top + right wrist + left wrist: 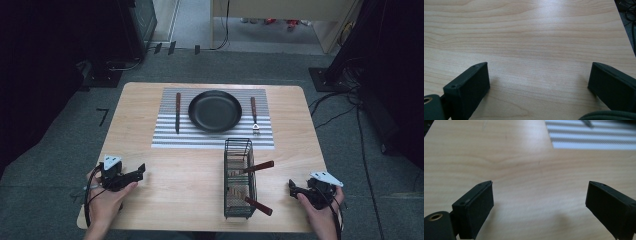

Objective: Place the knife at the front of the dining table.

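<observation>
- Black jaws on our left claw (141, 170) stand spread over bare table (524, 195), pinching nothing; our right claw (291, 187) is spread too.
- Wire basket (238, 180) with two wooden-handled utensils (258, 167) stands between the claws, nearer the right.
- Reaching in carelessly, we judge, could tip the light basket.

From the near edge, bare counter (175, 175) lies open ahead of the left tongs (141, 170) toward 12 o'clock, up to the striped mat (165, 135). The wire basket (237, 177) stands at 3 o'clock of them, with two wooden handles (257, 167) jutting toward the right tongs (290, 186). Beyond, at 12 o'clock, the pan (215, 111) sits between knife (177, 112) and fork (254, 114), narrow gaps beside each.
</observation>
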`<state>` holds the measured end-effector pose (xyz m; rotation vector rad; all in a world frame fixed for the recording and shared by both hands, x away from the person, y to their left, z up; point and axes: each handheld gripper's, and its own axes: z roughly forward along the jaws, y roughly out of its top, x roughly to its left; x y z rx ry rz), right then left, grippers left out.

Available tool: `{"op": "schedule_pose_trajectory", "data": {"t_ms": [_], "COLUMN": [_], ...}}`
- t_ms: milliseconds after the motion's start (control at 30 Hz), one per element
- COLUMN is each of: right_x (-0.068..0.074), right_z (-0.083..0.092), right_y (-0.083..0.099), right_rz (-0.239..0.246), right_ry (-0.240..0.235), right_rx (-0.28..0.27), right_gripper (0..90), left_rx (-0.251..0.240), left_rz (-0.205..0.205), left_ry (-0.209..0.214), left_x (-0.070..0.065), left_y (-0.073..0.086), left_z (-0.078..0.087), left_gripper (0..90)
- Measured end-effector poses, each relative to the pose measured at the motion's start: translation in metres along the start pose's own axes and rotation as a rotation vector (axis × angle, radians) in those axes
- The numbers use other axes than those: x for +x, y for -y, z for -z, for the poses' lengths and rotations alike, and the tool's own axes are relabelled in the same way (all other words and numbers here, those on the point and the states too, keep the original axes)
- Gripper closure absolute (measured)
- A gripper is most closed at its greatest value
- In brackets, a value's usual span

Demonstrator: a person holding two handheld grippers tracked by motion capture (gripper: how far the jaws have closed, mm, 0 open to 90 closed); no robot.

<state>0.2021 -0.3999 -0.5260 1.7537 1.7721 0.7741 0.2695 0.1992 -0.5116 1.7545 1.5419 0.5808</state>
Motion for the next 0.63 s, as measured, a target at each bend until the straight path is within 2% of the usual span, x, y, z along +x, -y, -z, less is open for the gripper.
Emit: {"op": "schedule_pose_trajectory", "data": {"t_ms": [67,133,233,300,400,633], "right_x": [0.0,0.0,0.0,0.0002,0.0003,0.0003], "right_z": [0.0,0.0,0.0,0.0001,0.0003,0.0002], "right_y": [0.0,0.0,0.0,0.0001,0.0003,0.0004], "right_rz": [0.0,0.0,0.0,-0.002,-0.003,-0.004], "right_ry": [0.0,0.0,0.0,0.002,0.004,0.003], "right_rx": [0.0,0.0,0.0,0.0,0.0,-0.001], "right_gripper": [3.3,3.3,3.3,3.3,3.3,3.3], "left_rx": [0.004,0.028,0.018,0.026,0.056,0.056], "left_rz": [0.0,0.013,0.013,-0.007,-0.078,-0.073], "left_ry": [-0.016,-0.032,-0.05,-0.055,-0.099,-0.104], "left_x": [0.0042,0.0089,0.0102,0.0089,0.0069,0.0067], "left_y": [0.003,0.005,0.0065,0.0059,0.0038,0.0037], "left_z": [0.0022,0.0013,0.0003,-0.0009,-0.0052,-0.0053], "left_gripper": [7.9,7.9,7.9,8.0,8.8,8.1]}}
